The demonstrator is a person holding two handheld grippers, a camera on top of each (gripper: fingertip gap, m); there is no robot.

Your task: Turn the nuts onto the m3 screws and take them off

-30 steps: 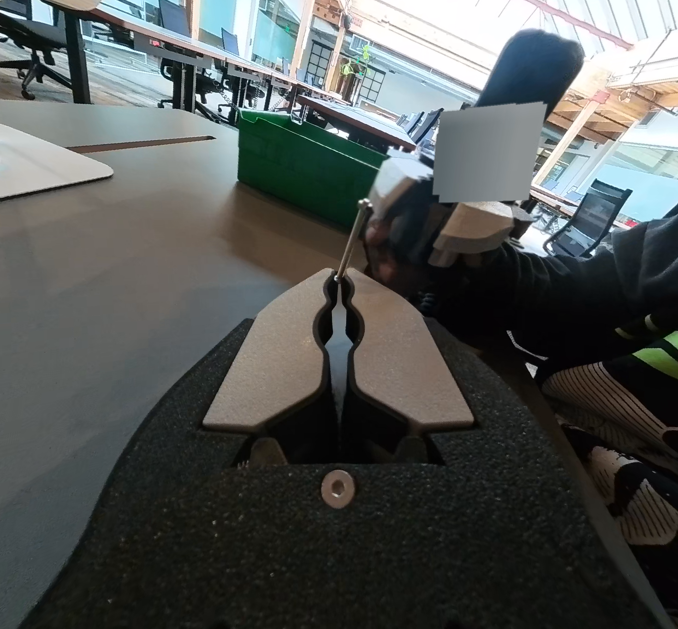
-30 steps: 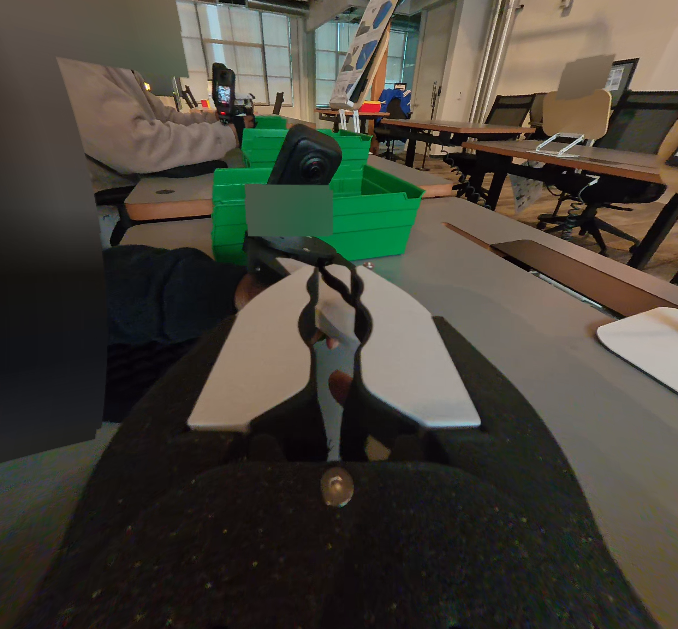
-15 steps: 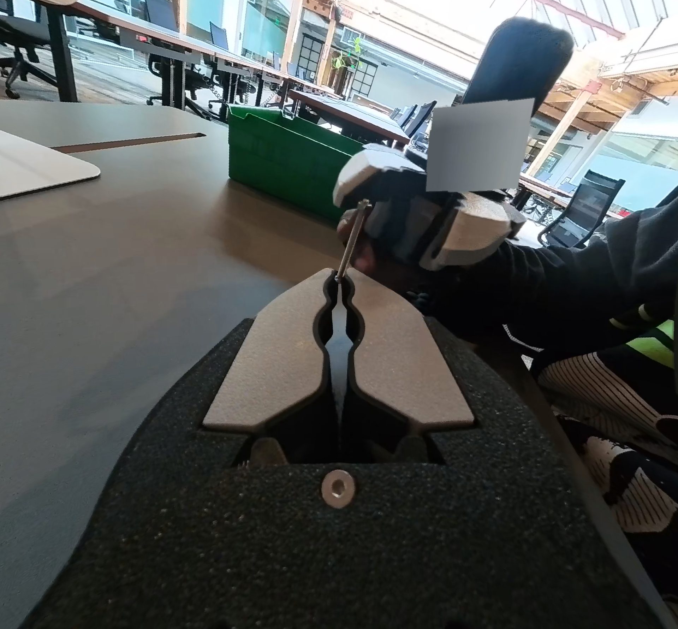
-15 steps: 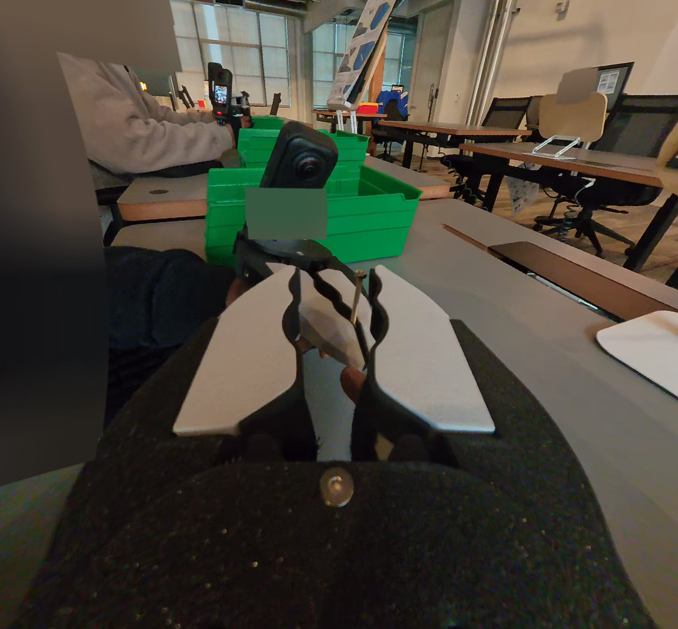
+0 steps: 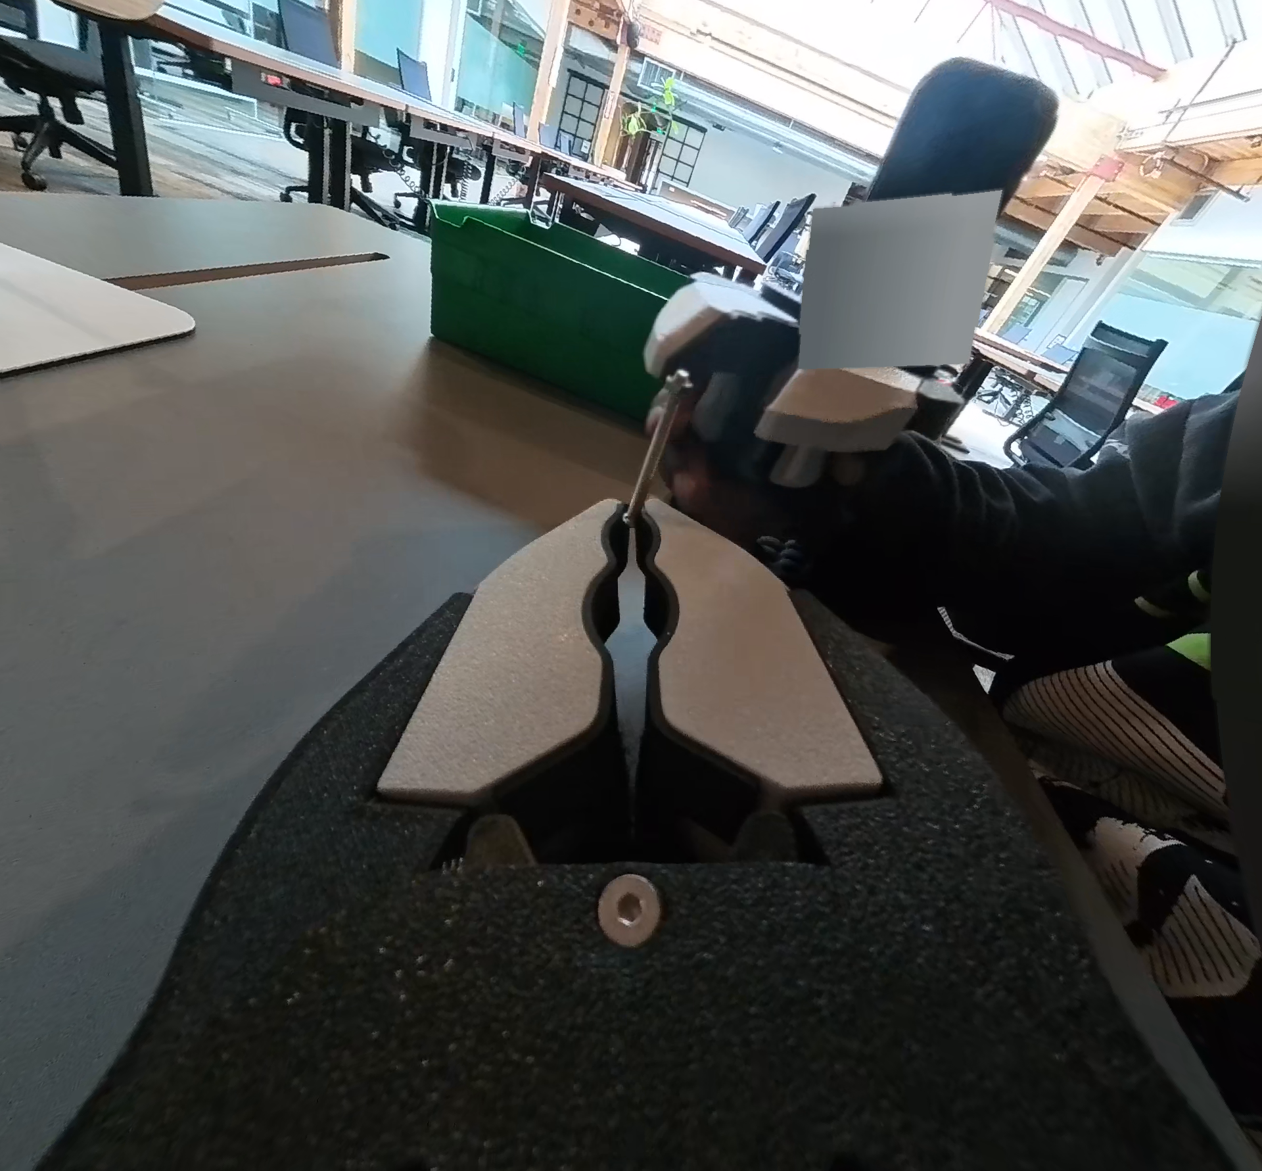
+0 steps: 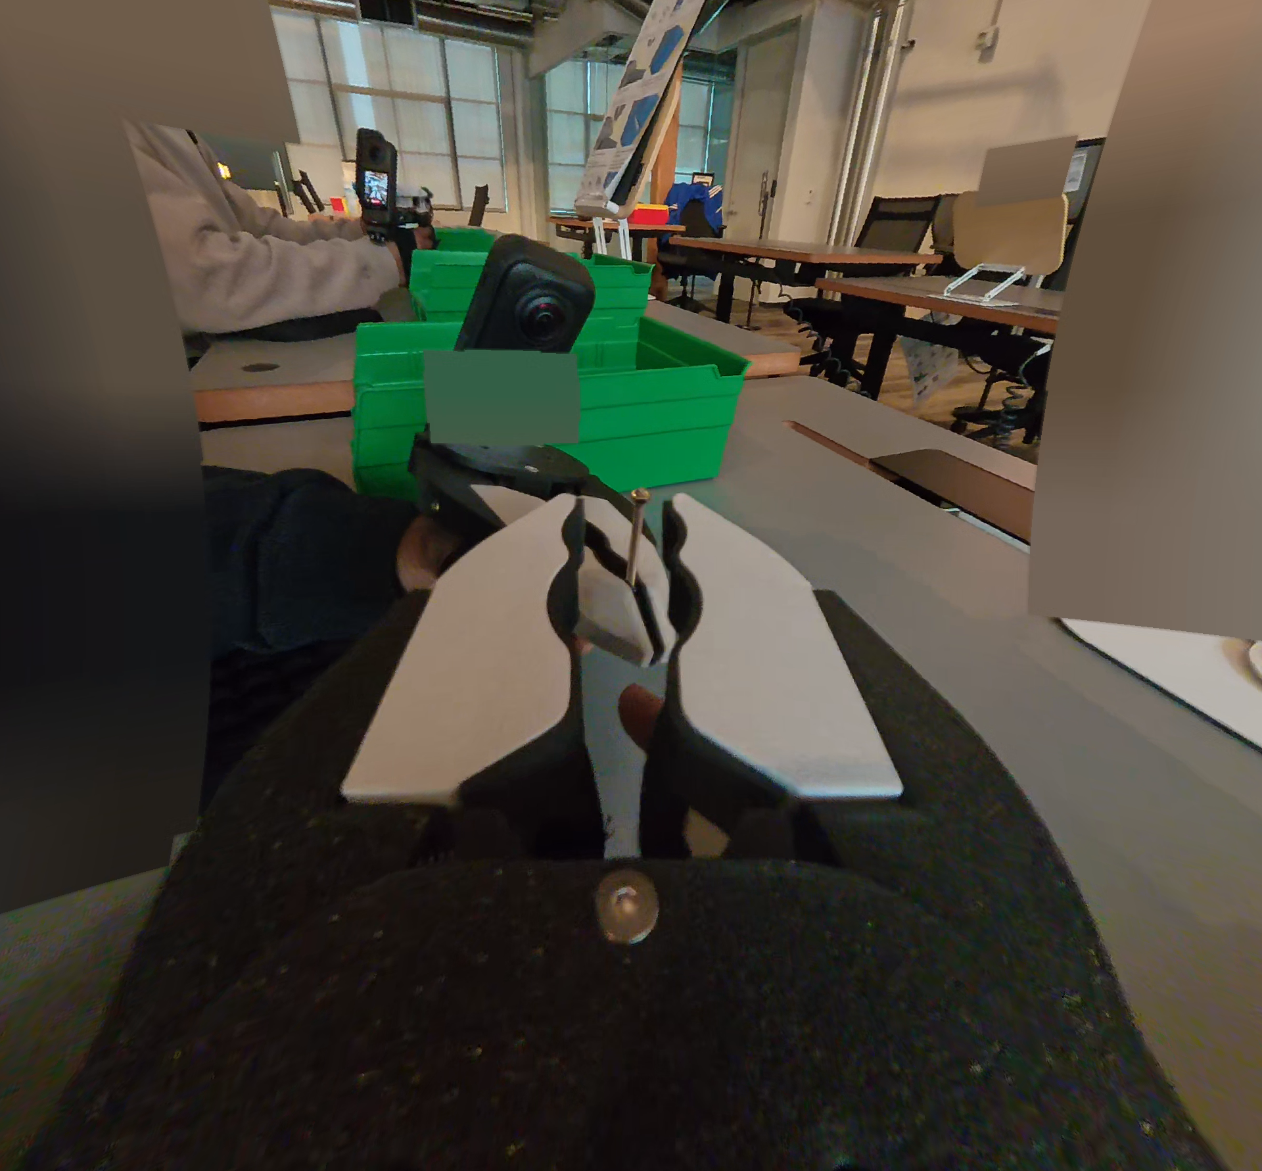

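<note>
Two hand-held tongs meet above a grey worktop (image 6: 853, 510). The left tongs (image 5: 632, 513) are clamped on the lower end of 1 thin metal screw (image 5: 654, 448), which rises tilted from their tips with its head (image 5: 679, 378) uppermost. The right tongs (image 6: 623, 510) stand apart, 1 finger on either side of the screw's upper shaft (image 6: 636, 533); neither finger (image 6: 717, 564) touches it. From the left side, the right tongs' nearer finger (image 5: 690, 325) appears just beside the screw head. Whether a nut sits on the screw cannot be told. Behind the tongs, 1 green bin (image 6: 655, 414) rests on the worktop, and a white pad (image 5: 75, 311) lies near its far corner. A dark sleeve (image 5: 1011, 523) reaches in behind the right tongs.
</note>
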